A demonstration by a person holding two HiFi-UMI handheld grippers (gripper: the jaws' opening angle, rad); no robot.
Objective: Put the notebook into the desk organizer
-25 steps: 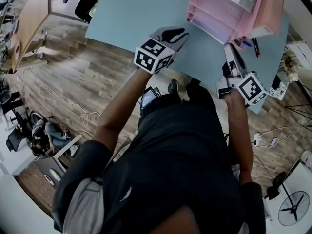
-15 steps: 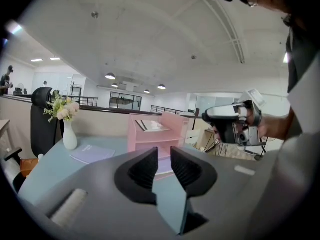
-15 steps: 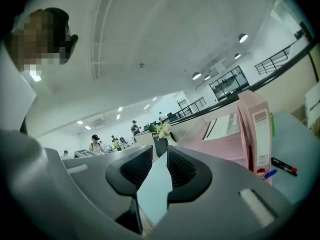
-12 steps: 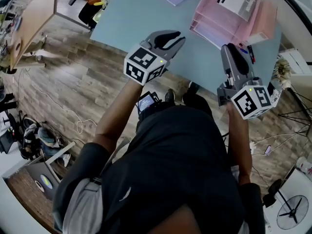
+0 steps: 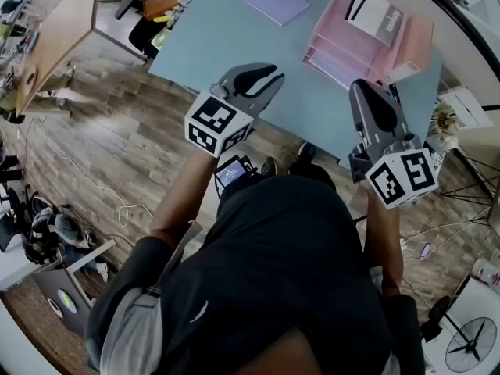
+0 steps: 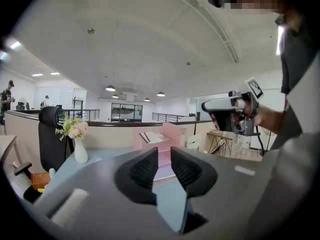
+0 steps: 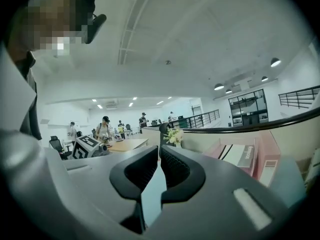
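A thin lavender notebook point(image 5: 273, 0) was seen lying flat and closed on the far part of the pale blue bench point(image 5: 226, 41), left of the pink desk organizer point(image 5: 332, 57). The left hand-held gripper point(image 5: 269, 74) was held slightly apart and empty, while the right hand-held gripper point(image 5: 365, 88) was held together and empty.

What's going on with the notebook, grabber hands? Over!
Left gripper open, empty. Right gripper shut, empty. Purple notebook flat on table, untouched. Nothing between it and pink organizer.
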